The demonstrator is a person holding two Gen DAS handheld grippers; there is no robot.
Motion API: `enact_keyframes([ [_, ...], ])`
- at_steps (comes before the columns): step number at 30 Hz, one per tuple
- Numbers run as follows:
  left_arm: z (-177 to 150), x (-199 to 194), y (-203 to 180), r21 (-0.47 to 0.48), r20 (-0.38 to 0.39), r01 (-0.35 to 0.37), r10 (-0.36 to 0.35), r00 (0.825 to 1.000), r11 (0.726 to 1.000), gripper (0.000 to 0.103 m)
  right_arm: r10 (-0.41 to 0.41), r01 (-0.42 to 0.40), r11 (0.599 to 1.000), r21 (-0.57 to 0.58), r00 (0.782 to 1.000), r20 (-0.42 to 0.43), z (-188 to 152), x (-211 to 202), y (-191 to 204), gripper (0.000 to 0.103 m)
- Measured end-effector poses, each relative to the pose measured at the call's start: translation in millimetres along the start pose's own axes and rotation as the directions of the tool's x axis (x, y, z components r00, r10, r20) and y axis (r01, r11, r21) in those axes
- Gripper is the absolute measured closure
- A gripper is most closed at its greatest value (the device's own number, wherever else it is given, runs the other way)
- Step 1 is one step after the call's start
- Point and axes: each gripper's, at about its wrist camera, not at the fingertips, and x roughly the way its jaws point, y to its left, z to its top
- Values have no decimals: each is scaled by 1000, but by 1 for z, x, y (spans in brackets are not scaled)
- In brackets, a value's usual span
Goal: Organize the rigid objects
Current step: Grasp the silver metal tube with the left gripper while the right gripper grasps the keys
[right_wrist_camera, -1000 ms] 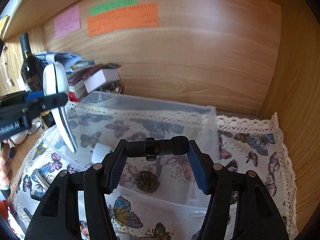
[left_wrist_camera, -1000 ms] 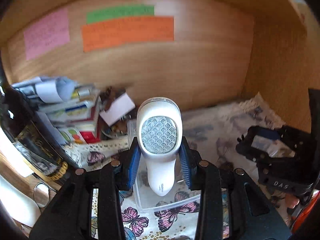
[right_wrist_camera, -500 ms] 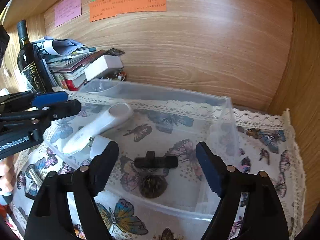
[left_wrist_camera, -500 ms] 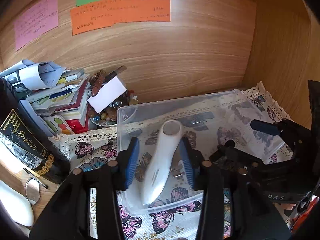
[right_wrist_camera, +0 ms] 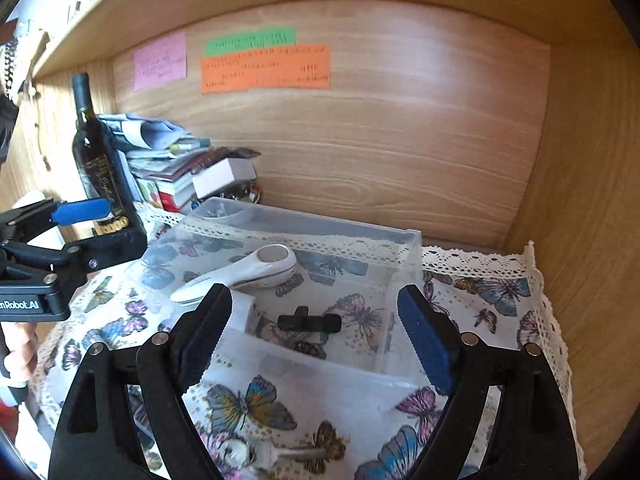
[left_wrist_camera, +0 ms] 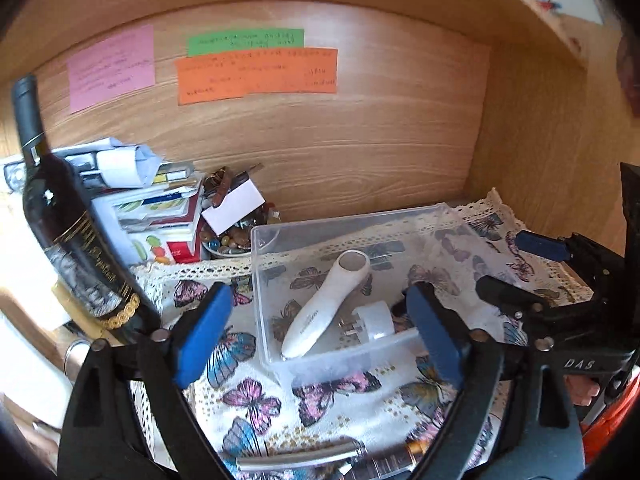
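- The left gripper (left_wrist_camera: 320,336) and the right gripper (right_wrist_camera: 316,334) have just been opening; both pairs of jaws stand apart, empty.
- The white plastic handheld device (left_wrist_camera: 326,304) and the small black T-shaped part (right_wrist_camera: 310,322) lie inside the clear plastic box (right_wrist_camera: 408,240).
- Better to draw both grippers back high, clear of the box rim.
- A metal tube (left_wrist_camera: 300,458) lies on the butterfly cloth (left_wrist_camera: 256,400), probably next.

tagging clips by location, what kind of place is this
Probably a home desk or shelf nook: wooden back panel with sticky notes, a wine bottle beside stacked books, and a butterfly-print tablecloth.
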Motion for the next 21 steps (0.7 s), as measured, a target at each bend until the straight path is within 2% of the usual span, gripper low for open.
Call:
enact_keyframes([
  [5, -20, -15, 2, -15, -11, -2, 1, 1000, 1000, 6, -13, 13, 1000, 14, 1000, 7, -13, -20, 0, 19],
  [9, -44, -16, 5, -29, -74, 9, -11, 997, 1000, 4, -24, 24, 1000, 20, 1000, -19, -30, -29, -1, 19],
  [16, -88, 0, 5, -29, -209, 30, -36, 977, 999, 4, -24, 31, 998, 52, 992, -127, -66, -23, -8, 19],
  [21, -108, 10, 9, -4, -269, -6, 4, 963, 1000, 4, 10, 3, 998, 60, 977, -213, -88, -13, -6, 19],
])
